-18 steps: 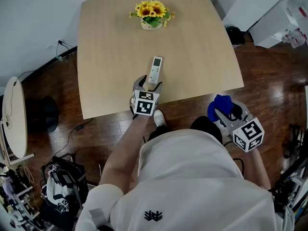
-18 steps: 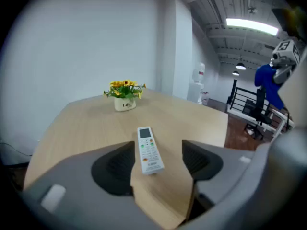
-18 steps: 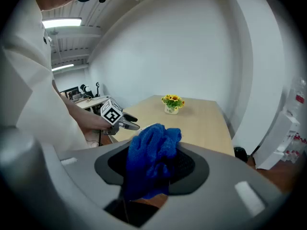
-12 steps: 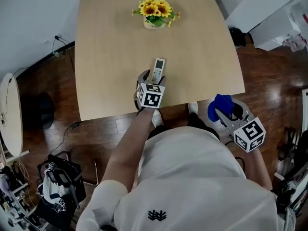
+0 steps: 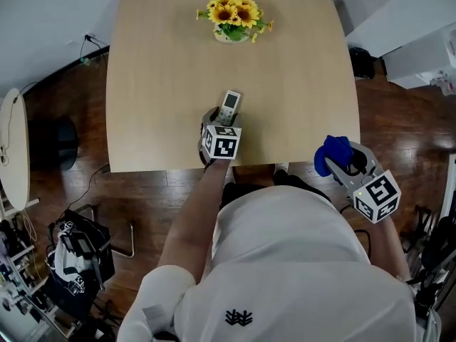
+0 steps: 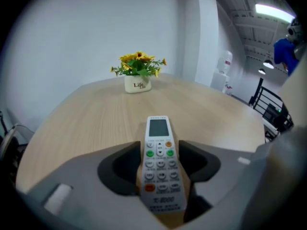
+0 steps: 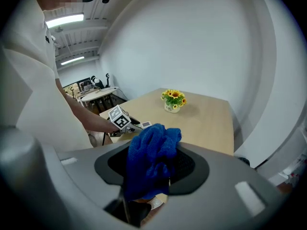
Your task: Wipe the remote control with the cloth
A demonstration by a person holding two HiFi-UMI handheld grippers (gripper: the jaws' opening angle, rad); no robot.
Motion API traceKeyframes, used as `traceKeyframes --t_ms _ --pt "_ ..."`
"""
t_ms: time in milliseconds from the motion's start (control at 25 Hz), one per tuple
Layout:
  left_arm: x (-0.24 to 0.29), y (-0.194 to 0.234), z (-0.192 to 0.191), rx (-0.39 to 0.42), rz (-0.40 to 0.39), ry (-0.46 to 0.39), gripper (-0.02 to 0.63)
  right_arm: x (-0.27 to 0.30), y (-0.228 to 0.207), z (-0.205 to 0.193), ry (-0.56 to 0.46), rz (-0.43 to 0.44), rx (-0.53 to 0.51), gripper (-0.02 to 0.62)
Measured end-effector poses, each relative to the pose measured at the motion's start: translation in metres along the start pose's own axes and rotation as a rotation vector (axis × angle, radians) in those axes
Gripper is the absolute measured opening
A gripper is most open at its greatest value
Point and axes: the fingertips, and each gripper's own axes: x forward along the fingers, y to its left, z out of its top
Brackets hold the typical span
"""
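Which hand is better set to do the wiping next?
The right tongs: they grip the blue cloth, though they hang off the table edge and must swing over. The left tongs are shut on the remote control, so they suit holding it.

White remote (image 5: 229, 102) faces buttons-up, screen end forward; blue cloth (image 5: 332, 154) is bunched.

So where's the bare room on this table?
Bare tabletop lies left and right of the flower pot, and between it and the remote in the left gripper. Crowded: the near edge around that gripper, and the near right corner by the right gripper and cloth.
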Motion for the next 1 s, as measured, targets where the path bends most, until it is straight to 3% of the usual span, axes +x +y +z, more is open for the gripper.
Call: traceKeyframes --t_ms 120,520,800,1000 --pt "0.002 0.0 -0.007 -0.02 0.007 -0.018 0.242 0.001 -0.016 -0.002 0.005 0.021 -0.003 0.189" --pt "-0.011 0.001 0.002 -0.037 -0.011 -0.084 0.236 0.014 -0.041 0.0 -0.01 0.053 -0.028 0.189" --pt "-0.077 -0.019 0.075 0.032 -0.09 -0.278 0.235 0.022 -0.048 0.038 -0.101 0.038 -0.06 0.189" --pt "-0.139 -0.043 0.135 0.152 -0.152 -0.433 0.235 0.022 -0.031 0.118 -0.268 0.049 -0.126 0.189"
